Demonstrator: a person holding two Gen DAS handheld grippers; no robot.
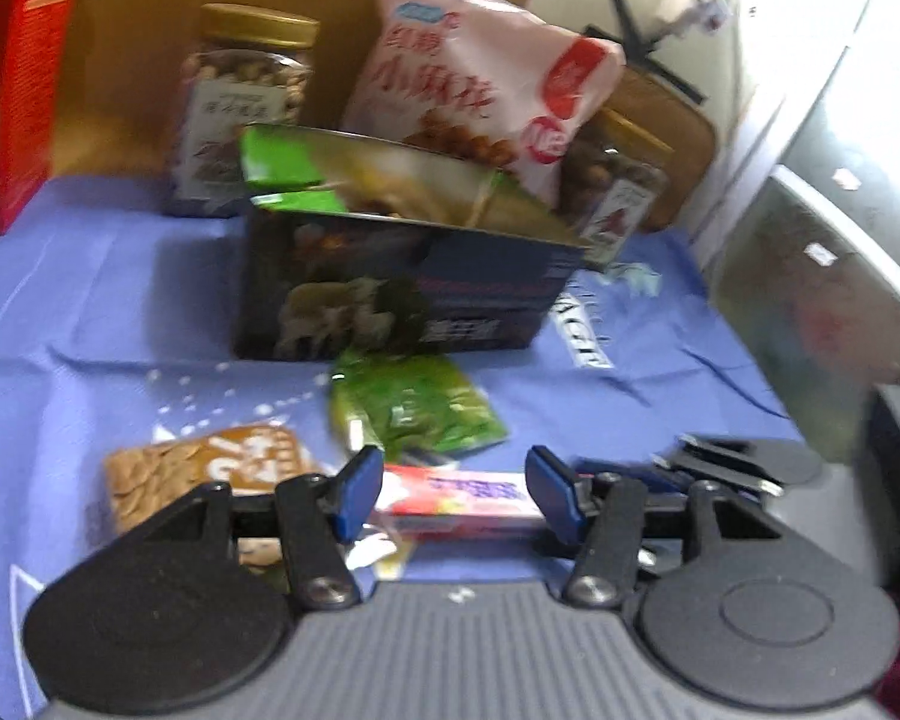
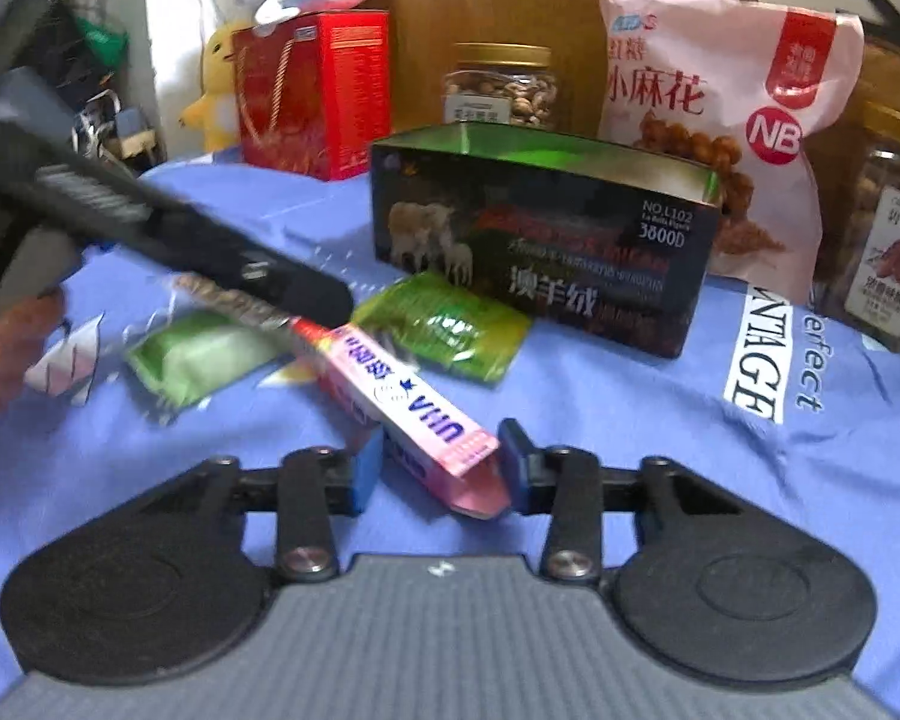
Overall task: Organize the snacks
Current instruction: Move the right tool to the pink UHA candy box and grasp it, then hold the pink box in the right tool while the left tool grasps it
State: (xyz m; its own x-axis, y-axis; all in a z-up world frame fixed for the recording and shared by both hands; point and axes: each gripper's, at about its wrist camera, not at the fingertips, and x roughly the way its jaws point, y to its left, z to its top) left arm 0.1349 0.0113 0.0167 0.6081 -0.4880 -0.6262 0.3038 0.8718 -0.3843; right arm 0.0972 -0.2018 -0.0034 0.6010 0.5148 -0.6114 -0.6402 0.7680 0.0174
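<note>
Right tongs (image 2: 441,471) are standing fairly narrow, blue pads flanking the near end of a pink candy box (image 2: 411,414); whether the pads are actually pressing it, I cannot tell. The box is lying slanted on the blue cloth (image 2: 600,420) covering the tabletop, its far end reaching under the left tool's dark body.

Left tongs (image 1: 453,495) are standing wide open, holding nothing, hovering just over the same pink candy box (image 1: 459,501), which is running crosswise between the pads.

Just beyond, a green packet (image 1: 417,414) is lying flat, and a cracker pack (image 1: 204,474) is sitting to its left. Behind the green packet a dark open carton (image 2: 546,240) is standing upright, blocking the way to the back row: a pink snack bag (image 2: 714,120) leaning behind it, a nut jar (image 2: 501,87), and a red gift box (image 2: 315,90). A second pale green packet (image 2: 201,354) is lying near the box's far end.
</note>
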